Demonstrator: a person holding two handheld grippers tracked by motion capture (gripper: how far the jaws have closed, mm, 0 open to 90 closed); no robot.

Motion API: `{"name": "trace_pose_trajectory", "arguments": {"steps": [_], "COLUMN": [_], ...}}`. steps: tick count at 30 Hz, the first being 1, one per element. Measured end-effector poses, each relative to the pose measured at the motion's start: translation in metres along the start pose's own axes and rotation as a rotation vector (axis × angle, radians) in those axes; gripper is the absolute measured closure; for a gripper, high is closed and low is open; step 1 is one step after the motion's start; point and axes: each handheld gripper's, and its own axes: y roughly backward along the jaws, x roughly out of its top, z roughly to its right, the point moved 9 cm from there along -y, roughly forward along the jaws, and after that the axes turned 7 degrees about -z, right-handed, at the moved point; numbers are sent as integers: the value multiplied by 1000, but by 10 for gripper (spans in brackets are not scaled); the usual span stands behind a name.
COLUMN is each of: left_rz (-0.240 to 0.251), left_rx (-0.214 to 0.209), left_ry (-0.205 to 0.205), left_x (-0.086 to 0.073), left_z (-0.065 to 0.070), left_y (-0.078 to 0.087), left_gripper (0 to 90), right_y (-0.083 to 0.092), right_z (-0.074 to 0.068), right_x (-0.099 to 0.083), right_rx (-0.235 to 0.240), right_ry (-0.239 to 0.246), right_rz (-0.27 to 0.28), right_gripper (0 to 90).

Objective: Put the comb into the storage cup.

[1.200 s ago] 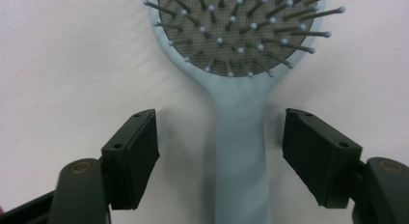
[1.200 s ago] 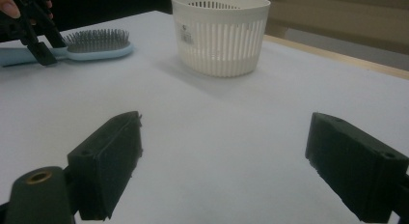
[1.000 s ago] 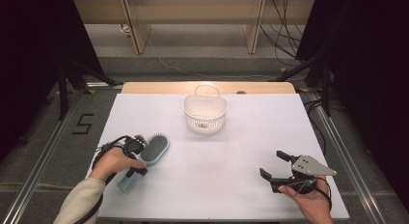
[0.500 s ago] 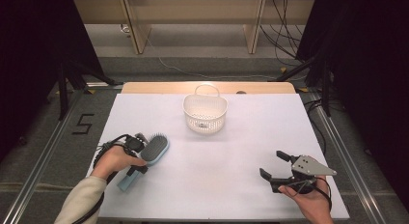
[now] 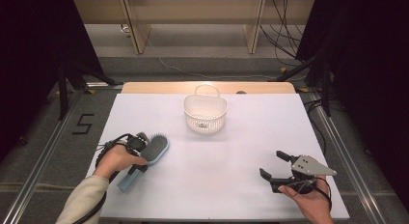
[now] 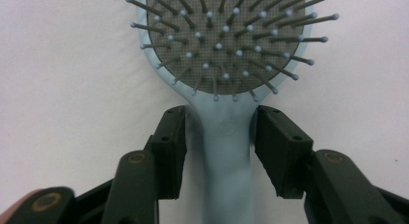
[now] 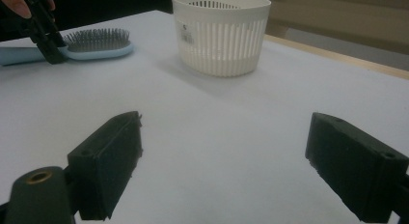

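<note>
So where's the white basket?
In the high view the white basket stands near the table's far middle edge, beyond the blue hairbrush on the left.

— What stands on the white table [image 5: 241, 185]?

— A white slotted basket [image 5: 205, 115] with a loop handle, upright, toward the table's far edge, near its middle.

— And around the table?

— A number five marking [image 5: 83, 123] on the floor to its left, wooden furniture legs [image 5: 136, 28] and loose cables [image 5: 284, 38] beyond the far edge.

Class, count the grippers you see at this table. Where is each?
2. The left gripper straddles the hairbrush handle at the table's left; the right gripper hovers open at the near right.
</note>
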Motion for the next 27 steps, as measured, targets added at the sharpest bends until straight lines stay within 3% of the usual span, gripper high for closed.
{"name": "trace_pose_trajectory", "arguments": {"steps": [9,27], "left_rz": [-12,-10], "left_rx": [1,8], "left_ry": [13,30], "left_x": [1,1], "left_z": [1,2], "left_y": [1,1], "left_gripper": [668,685], "right_y": [0,0], "right_z": [0,0], "right_x": [0,0], "right_rx": [1,2], "right_ry": [2,1], "right_rz": [-1,-1], "right_gripper": [133,134]}}
